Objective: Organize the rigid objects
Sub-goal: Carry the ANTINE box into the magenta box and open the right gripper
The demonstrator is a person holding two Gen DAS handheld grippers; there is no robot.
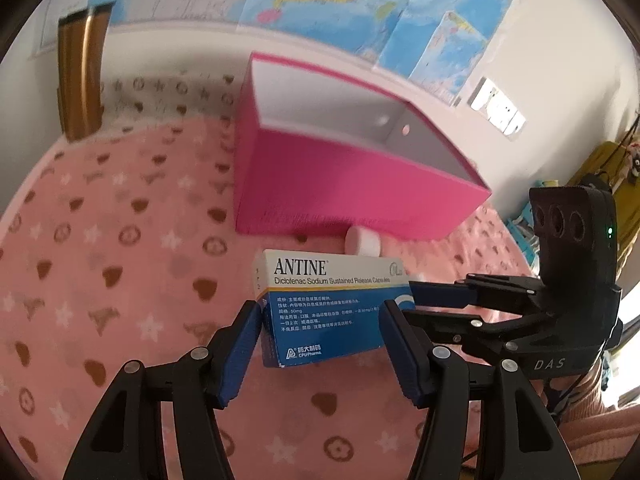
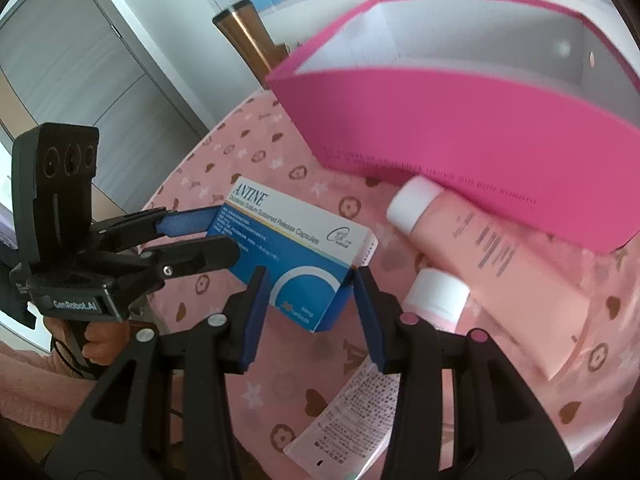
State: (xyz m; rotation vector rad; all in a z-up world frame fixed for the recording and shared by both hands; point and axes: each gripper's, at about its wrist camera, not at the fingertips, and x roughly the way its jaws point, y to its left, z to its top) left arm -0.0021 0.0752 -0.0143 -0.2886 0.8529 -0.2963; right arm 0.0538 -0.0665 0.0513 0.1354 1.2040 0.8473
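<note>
One blue-and-white cardboard medicine carton (image 1: 328,304) printed "ANTINE" sits tilted between both claws, above a pink fleece blanket (image 1: 120,260) patterned with brown hearts and white stars. Whether its underside is clear of the blanket cannot be told.

The left claw (image 1: 320,306) is partly spread and pinches the carton: its blue pads press the two opposite sides, with the printed face turned up toward the camera. The right claw (image 2: 310,272) comes in from the carton's other end, also partly spread, and its pads bear on either side of the near corner.

Just beyond the carton stands a bright pink open-topped rectangular box (image 1: 340,188) with a white inside. Its near wall rises close ahead, and its rim is higher than the carton.

On the right-hand side the room is tight. A pale pink squeeze tube with a white cap (image 2: 500,264) lies against the foot of the box wall. A second white-capped pink tube (image 2: 438,296) lies just beside the right claw, and a flat white printed tube (image 2: 352,412) lies under it.

To the left, the blanket is open and bare up to its edge, where grey cupboard doors (image 2: 80,80) begin.
</note>
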